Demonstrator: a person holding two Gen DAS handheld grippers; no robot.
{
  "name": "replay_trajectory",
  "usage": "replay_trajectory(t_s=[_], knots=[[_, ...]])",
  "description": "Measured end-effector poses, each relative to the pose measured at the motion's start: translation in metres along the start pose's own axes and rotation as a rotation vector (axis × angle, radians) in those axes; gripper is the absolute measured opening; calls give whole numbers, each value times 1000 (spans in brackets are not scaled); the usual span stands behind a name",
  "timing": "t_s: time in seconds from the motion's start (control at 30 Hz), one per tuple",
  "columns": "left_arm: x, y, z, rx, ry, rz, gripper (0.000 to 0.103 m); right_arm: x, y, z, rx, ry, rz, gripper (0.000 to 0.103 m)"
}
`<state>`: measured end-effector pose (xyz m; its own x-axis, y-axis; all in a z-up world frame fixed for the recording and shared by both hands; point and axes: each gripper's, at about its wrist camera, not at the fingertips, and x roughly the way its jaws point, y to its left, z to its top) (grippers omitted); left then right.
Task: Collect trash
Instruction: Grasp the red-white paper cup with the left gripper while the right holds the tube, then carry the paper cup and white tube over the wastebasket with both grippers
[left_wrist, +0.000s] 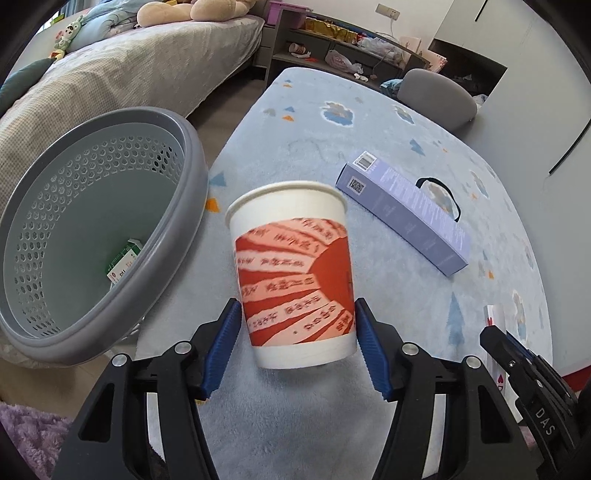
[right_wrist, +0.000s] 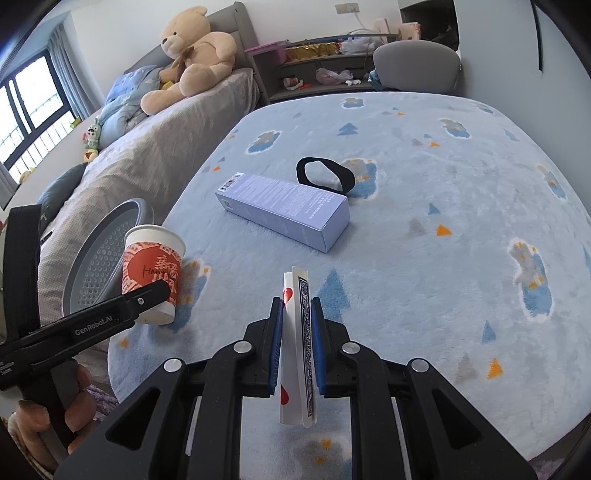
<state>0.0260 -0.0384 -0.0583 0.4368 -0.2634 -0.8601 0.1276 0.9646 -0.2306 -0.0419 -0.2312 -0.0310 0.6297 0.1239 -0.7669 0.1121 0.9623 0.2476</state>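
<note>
At the center of the left wrist view, the left gripper is clamping a red-and-white paper cup between its blue pads, right of the grey basket. Low in the right wrist view, the right gripper is pinching a playing-card box, below the lavender box on the blue blanket.
</note>
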Motion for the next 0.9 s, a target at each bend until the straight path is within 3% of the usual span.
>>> replay_trajectory(t_s=[0.1,0.13,0.4,0.9], knots=[[12,0,1,-2,26,11,59,0,0,0,1,0,0,16],[14,0,1,-2,26,12,55,0,0,0,2,0,0,16],[5,1,1,9,-14,32,54,1,0,0,2,-2,0,16],[-59,30,8,57,-190,139,55,0,36,12,-52,-19,31,16]])
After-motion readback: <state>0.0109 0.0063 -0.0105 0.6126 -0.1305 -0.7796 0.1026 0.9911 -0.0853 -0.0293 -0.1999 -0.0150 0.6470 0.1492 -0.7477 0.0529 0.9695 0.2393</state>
